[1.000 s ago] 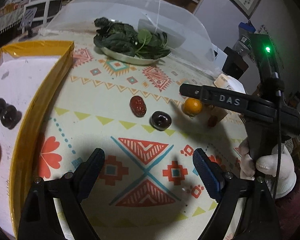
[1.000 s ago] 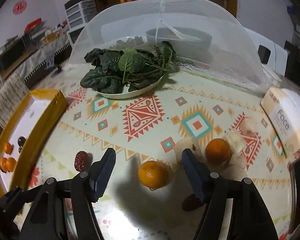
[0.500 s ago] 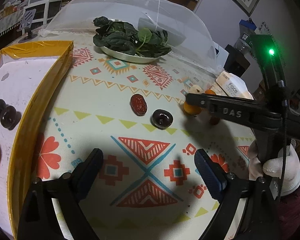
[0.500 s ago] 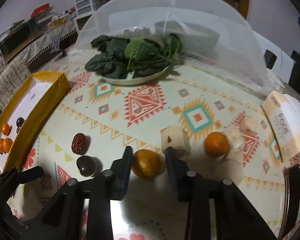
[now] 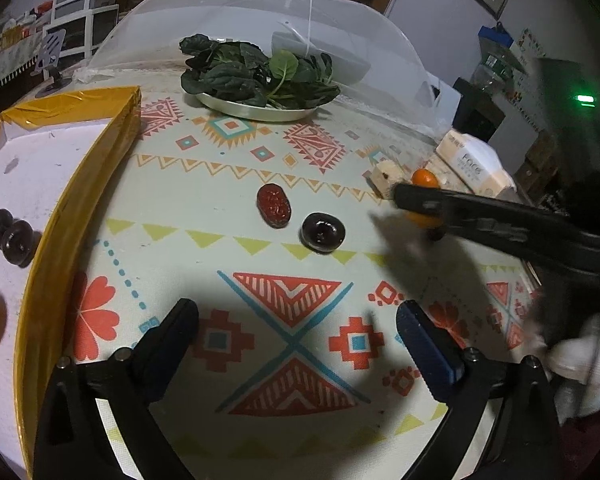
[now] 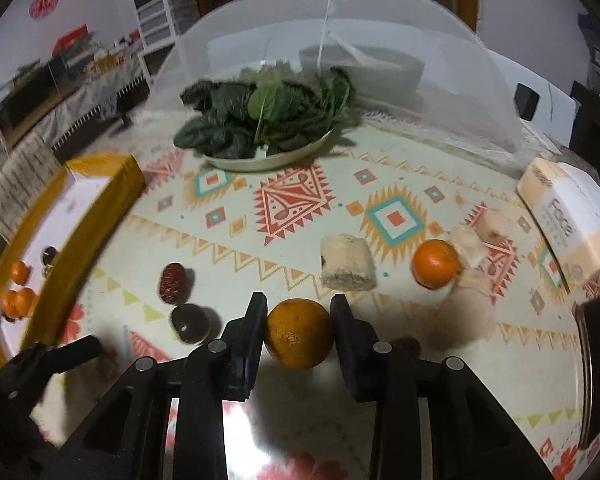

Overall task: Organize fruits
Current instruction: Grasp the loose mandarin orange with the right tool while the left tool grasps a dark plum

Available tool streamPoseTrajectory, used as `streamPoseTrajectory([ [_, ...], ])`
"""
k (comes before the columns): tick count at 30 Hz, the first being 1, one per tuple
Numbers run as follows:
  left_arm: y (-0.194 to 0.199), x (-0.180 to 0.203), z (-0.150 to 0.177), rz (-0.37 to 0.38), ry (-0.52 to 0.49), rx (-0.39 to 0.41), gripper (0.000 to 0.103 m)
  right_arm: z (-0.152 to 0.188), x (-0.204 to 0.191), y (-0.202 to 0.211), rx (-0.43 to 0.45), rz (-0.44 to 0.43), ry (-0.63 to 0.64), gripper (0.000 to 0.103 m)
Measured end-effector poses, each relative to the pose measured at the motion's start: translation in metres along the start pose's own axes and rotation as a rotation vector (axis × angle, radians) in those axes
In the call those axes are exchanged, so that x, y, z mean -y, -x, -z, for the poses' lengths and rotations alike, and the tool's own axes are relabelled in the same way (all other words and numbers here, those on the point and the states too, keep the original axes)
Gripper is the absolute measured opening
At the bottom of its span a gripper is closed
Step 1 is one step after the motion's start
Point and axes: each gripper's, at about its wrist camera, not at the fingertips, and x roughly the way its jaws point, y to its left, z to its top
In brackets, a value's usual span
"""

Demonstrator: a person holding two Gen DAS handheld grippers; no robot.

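My right gripper [image 6: 299,326] is shut on an orange [image 6: 299,333], which fills the gap between its two black fingers; the same orange [image 5: 422,218] shows partly behind that gripper in the left wrist view. My left gripper [image 5: 298,330] is open and empty above the patterned cloth. A red date [image 5: 274,204] and a dark plum [image 5: 323,232] lie on the cloth ahead of it; both also show in the right wrist view, the date [image 6: 173,281] and the plum [image 6: 190,323]. A second orange [image 6: 436,263] lies at the right.
A yellow-rimmed white tray [image 5: 80,184] at the left holds dark plums [image 5: 10,236] and small oranges [image 6: 17,292]. A plate of greens [image 6: 266,120] stands before a mesh food cover [image 6: 420,52]. Beige chunks [image 6: 348,262] and a tissue pack [image 6: 566,216] lie at the right.
My right gripper closed from wide open onto the orange and now grips it. The left gripper stayed open, almost still.
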Motion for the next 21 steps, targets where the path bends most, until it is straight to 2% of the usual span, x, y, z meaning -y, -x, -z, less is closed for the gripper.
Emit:
streamPoseTrajectory([
  [8,-0.008,0.010,0.001,-0.145,-0.043,-0.032,0.099,0.032,0.028,0.045,0.069,-0.025,-0.084,0.035],
  [10,-0.010,0.011,0.001,-0.172,-0.052,-0.044,0.103,0.037,0.038,0.051,0.080,-0.032,-0.109,0.036],
  [17,-0.017,0.016,0.002,-0.274,-0.081,-0.079,0.103,0.052,0.073,0.065,0.122,-0.052,-0.193,0.036],
  [21,-0.018,0.016,0.002,-0.278,-0.084,-0.083,0.103,0.058,0.085,0.065,0.137,-0.081,-0.229,0.036],
])
